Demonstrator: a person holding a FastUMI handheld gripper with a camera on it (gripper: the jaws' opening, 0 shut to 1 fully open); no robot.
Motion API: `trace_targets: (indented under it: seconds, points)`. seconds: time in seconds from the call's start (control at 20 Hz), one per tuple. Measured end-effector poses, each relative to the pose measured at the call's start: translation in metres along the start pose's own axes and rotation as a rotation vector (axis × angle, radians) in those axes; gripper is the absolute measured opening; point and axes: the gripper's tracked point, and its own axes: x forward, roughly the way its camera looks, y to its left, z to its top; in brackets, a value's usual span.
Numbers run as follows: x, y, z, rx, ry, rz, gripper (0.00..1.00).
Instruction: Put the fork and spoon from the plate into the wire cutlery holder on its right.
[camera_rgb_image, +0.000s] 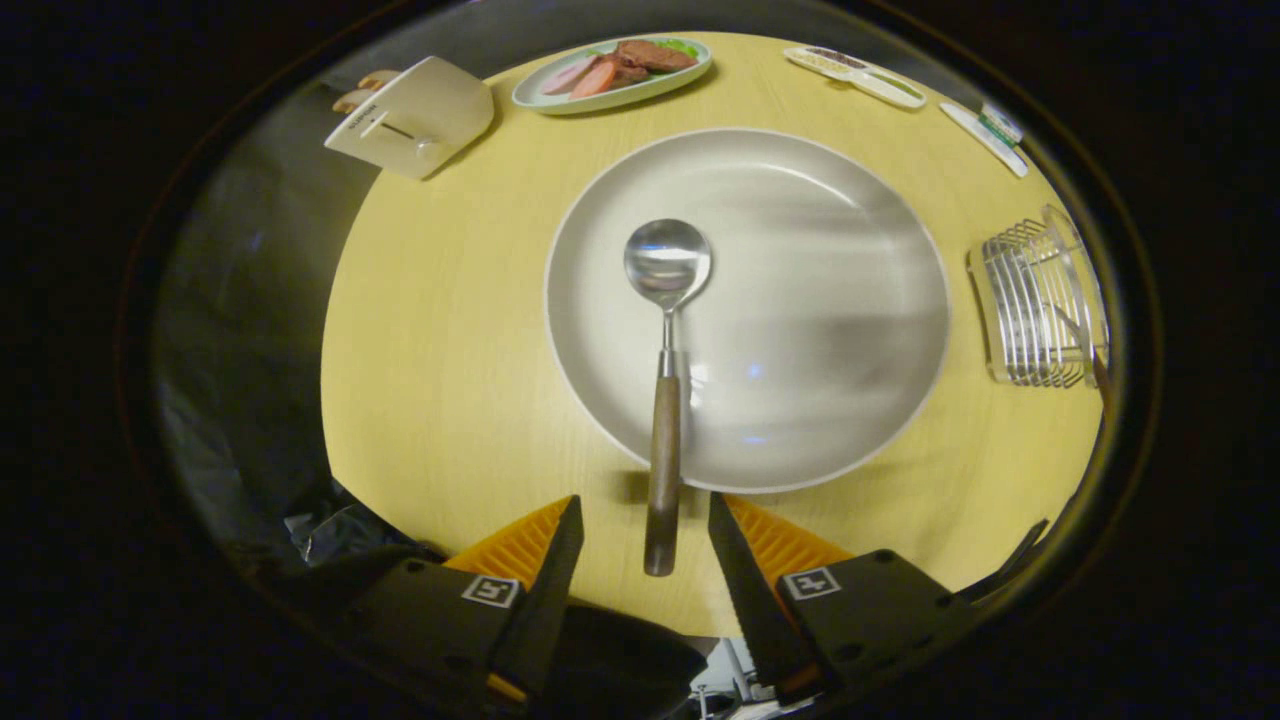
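Note:
A spoon (664, 400) with a metal bowl and a dark wooden handle lies on the big pale plate (860, 300). Its bowl rests near the plate's middle and its handle sticks out over the near rim onto the yellow table. My gripper (645, 515) is open, and the end of the spoon's handle lies between the fingertips without either one touching it. The wire cutlery holder (1040, 305) stands to the right of the plate. A thin handle seems to lean inside it at its near right corner, but I cannot tell what it is.
A small plate of sliced meat and greens (612, 72) sits beyond the big plate. A cream toaster-like box (412, 120) stands at the far left of the round yellow table (440, 380). Flat white items (868, 78) lie at the far right.

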Motion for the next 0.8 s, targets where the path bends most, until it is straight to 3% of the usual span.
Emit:
trace_targets:
  seconds: [0.45,0.8]
  points:
    - [0.008,-0.011,-0.001,0.019,0.004,-0.024,0.07]
    - [-0.019,-0.015,0.003,-0.049,-0.080,-0.011,0.06]
